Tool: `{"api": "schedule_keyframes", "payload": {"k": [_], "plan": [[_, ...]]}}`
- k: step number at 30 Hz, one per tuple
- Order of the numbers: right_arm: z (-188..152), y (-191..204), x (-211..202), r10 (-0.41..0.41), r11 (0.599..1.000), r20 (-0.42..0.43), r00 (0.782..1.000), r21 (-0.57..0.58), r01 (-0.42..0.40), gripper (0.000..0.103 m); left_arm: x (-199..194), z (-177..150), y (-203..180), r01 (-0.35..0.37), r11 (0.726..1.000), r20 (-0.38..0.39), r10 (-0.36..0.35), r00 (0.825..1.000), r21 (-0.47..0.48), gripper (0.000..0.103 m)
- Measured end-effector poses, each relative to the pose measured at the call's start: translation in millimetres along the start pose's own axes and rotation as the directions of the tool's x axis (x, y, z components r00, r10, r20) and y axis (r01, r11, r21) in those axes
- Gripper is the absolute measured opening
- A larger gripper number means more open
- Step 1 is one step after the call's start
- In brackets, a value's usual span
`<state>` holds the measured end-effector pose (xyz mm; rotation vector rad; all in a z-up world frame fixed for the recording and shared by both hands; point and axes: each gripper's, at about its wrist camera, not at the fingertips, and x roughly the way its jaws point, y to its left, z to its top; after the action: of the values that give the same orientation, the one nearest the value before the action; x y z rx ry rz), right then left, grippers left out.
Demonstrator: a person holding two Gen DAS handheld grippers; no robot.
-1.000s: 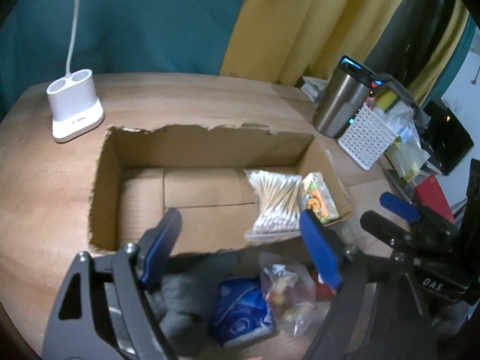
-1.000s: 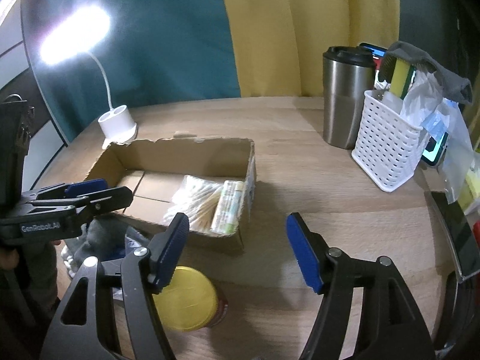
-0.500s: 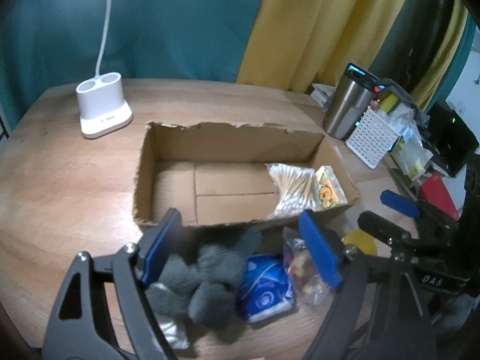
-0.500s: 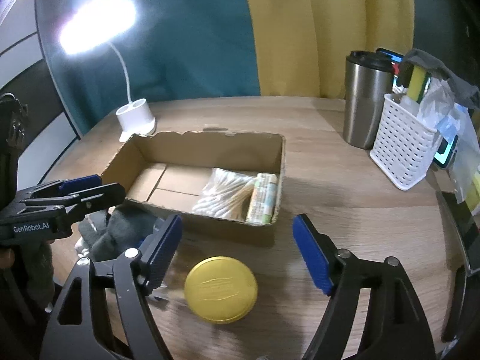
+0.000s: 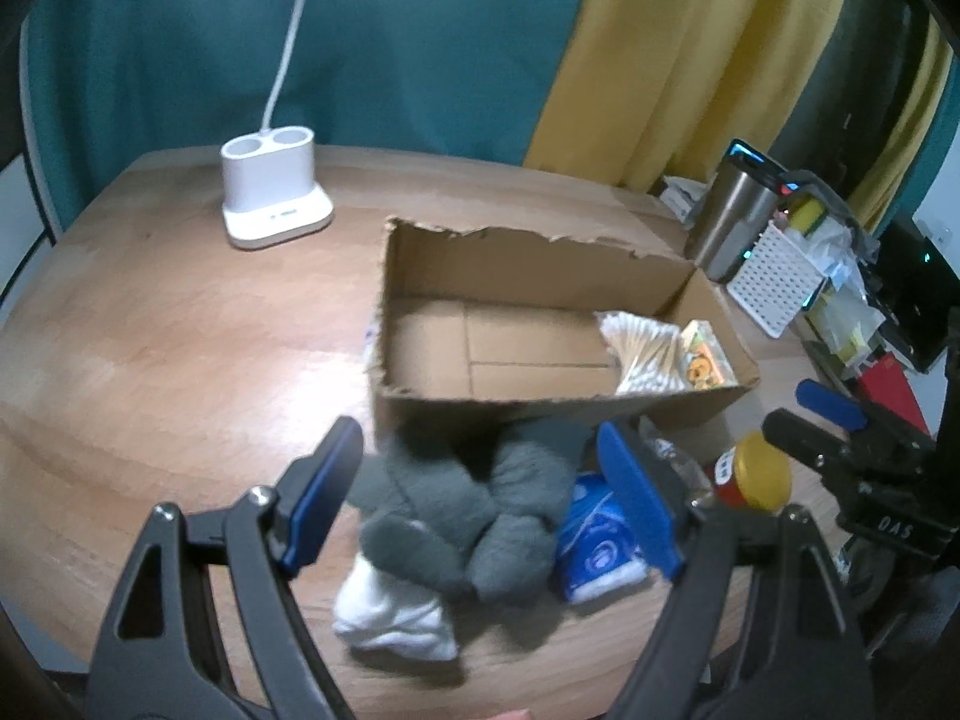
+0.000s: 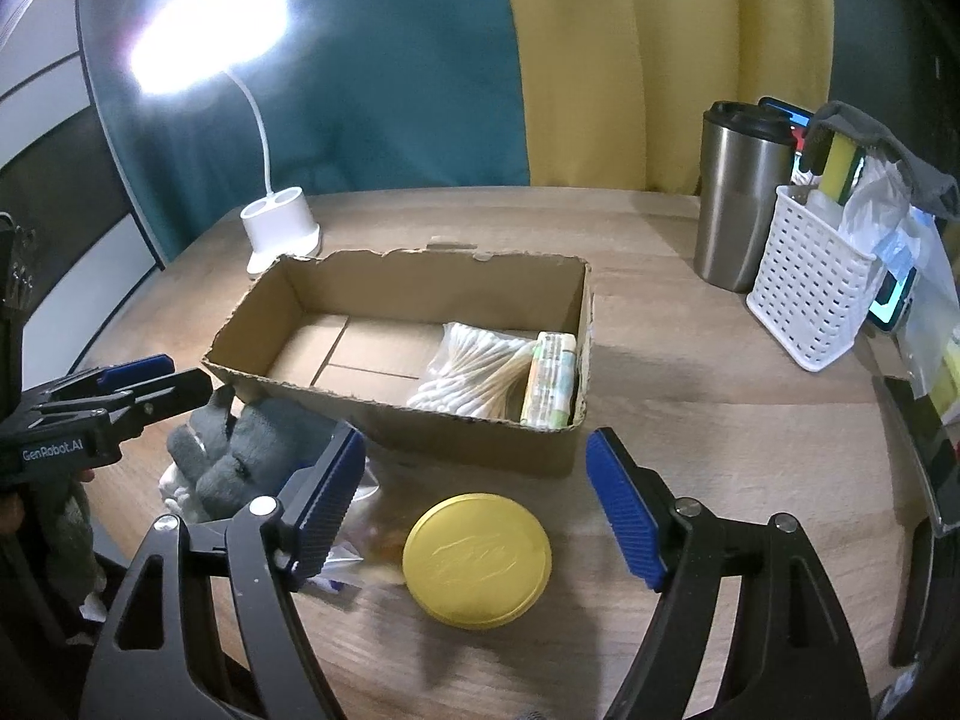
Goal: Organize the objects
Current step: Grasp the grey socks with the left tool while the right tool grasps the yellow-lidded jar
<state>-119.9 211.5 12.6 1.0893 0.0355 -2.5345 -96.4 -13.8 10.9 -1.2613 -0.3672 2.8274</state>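
The left tongs hung with jaws apart and nothing between the pads, poised over the grey socks bundled on the worktop just in front of the cardboard box. Those socks looked soft and light, likely to squash under the pads; a pinch across the thick middle of the bundle seemed the safest hold. The bundle's long axis ran roughly from the box's near wall back toward the camera, with a white sock at its near end. The right tongs stood released too, over the yellow-lidded jar, which was upright, rigid and probably slick; its sides, not the lid, would take the grip. Cotton swabs already lay in the box's right end.
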Motion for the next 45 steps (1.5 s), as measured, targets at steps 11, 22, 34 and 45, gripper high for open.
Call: {"api": "schedule_keyframes", "payload": {"k": [11,22,34,45], "plan": [[-13.4,2.5,0.7,-0.009,1.000,-0.020,1.000,-0.001,0.009,0.079,3.0,-17.6,11.3,-0.027,1.000,-0.025,0.027,0.999,-0.002,0.082],[-25.0,-0.3,5.6,-0.008,1.000,-0.049,0.999,0.007,0.008,0.079,14.0,-24.7,-13.3,-0.004,0.996,-0.033,0.007,0.999,0.093,0.082],[-30.9,-0.9,18.3,0.006,1.000,-0.074,0.997,0.005,-0.005,0.079,44.6,-31.7,-36.8,-0.027,0.979,-0.081,0.044,0.996,0.202,0.058],[-36.7,1.8,28.5,-0.009,1.000,-0.104,0.994,-0.012,0.008,0.060,43.2,-31.3,-37.1,-0.003,0.978,-0.075,0.019,0.997,0.208,0.040]]}}
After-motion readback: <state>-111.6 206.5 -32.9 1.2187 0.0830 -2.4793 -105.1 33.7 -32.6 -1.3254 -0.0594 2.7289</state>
